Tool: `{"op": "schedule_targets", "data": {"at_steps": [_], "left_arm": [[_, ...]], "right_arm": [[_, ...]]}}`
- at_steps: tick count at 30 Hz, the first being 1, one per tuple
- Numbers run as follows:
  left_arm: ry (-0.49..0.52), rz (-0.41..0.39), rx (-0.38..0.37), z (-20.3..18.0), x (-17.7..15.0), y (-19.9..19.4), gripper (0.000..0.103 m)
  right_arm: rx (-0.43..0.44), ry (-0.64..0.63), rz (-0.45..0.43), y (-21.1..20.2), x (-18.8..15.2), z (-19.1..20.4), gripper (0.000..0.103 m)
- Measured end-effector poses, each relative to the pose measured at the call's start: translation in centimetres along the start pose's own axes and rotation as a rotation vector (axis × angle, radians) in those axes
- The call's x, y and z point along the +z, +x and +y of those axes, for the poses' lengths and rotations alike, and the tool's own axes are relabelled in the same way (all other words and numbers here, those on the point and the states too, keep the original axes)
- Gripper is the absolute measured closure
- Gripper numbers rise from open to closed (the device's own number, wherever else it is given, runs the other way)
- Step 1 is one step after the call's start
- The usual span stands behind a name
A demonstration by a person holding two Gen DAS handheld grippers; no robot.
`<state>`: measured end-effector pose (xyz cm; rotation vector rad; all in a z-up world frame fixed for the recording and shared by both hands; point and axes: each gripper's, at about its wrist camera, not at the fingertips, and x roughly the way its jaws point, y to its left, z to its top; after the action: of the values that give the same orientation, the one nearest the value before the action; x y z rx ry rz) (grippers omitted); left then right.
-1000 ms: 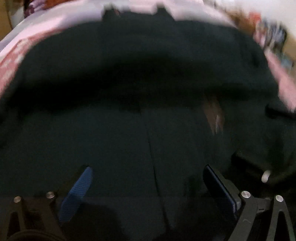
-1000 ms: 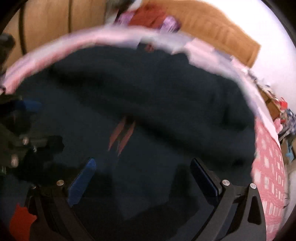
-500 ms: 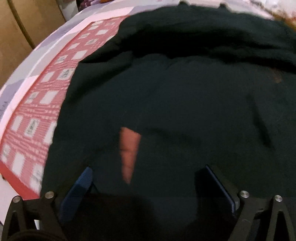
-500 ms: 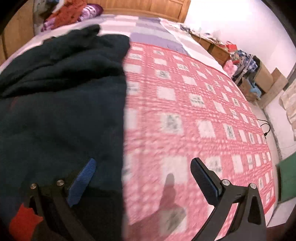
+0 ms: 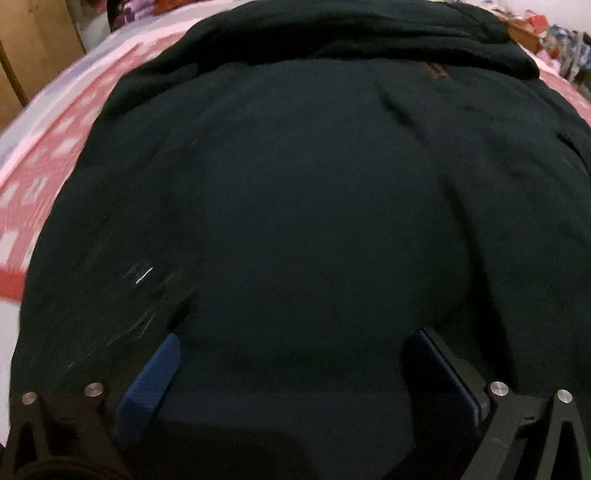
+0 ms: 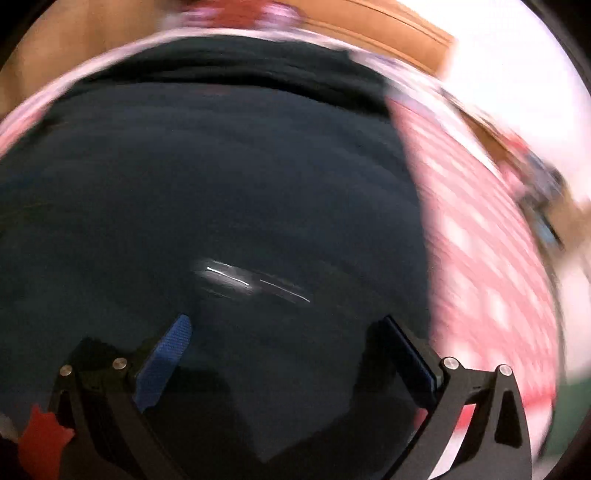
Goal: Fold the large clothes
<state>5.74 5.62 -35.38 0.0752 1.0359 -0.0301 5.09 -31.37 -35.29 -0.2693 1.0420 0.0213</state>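
A large dark garment (image 5: 295,203) lies spread over a bed with a red-and-white patterned cover (image 5: 44,177). It fills most of the left wrist view and also the right wrist view (image 6: 221,203), which is blurred. My left gripper (image 5: 295,354) is open just above the near part of the garment, holding nothing. My right gripper (image 6: 284,336) is open over the garment near its right edge, holding nothing. A shiny streak, perhaps a zip (image 6: 251,282), shows on the cloth ahead of the right gripper.
The bed cover (image 6: 480,240) lies bare to the right of the garment. A wooden headboard (image 6: 369,33) and a white wall stand behind. Wooden furniture (image 5: 33,55) is at far left, and clutter (image 5: 561,40) at far right.
Both grippers have swung back over the middle of the garment: the right from the bare bed cover leftward, the left from the garment's left edge rightward. Both stayed open.
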Motion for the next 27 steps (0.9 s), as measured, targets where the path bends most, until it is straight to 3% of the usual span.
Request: {"op": "schedule_targets", "data": {"at_steps": [2, 6, 9, 13, 15, 18, 20, 23, 27], "left_arm": [[0.084, -0.005, 0.014, 1.3, -1.2, -0.8, 0.0], [0.147, -0.011, 0.052, 2.2, -2.5, -1.7, 0.0], [0.054, -0.003, 0.092, 4.3, -3.3, -2.5, 0.0], [-0.007, 0.008, 0.134, 6.2, -4.9, -2.8, 0.0], [-0.034, 0.023, 0.161, 7.5, -5.9, -3.1, 0.0], [-0.129, 0.055, 0.215, 10.3, -7.0, -4.0, 0.0], [-0.161, 0.068, 0.273, 12.2, -7.8, -4.9, 0.0], [-0.169, 0.099, 0.308, 13.7, -8.5, -5.4, 0.0], [-0.16, 0.129, 0.333, 14.4, -10.7, -6.8, 0.001]], "right_arm": [[0.032, 0.09, 0.03, -0.4, -1.5, -3.2, 0.0], [-0.042, 0.049, 0.039, -1.8, -2.8, -3.9, 0.0], [-0.113, 0.061, 0.043, -3.3, -2.7, -2.3, 0.0], [0.003, -0.044, -0.013, -5.3, -2.1, 1.9, 0.0], [-0.014, -0.121, 0.003, -4.5, -3.1, 3.2, 0.001], [-0.063, 0.079, 0.071, -3.6, -5.3, -1.6, 0.0], [-0.163, 0.189, 0.113, -3.8, -6.7, -5.5, 0.0], [-0.236, 0.194, 0.142, -4.8, -7.5, -7.9, 0.0], [-0.229, 0.142, 0.15, -6.8, -8.7, -6.9, 0.0]]}}
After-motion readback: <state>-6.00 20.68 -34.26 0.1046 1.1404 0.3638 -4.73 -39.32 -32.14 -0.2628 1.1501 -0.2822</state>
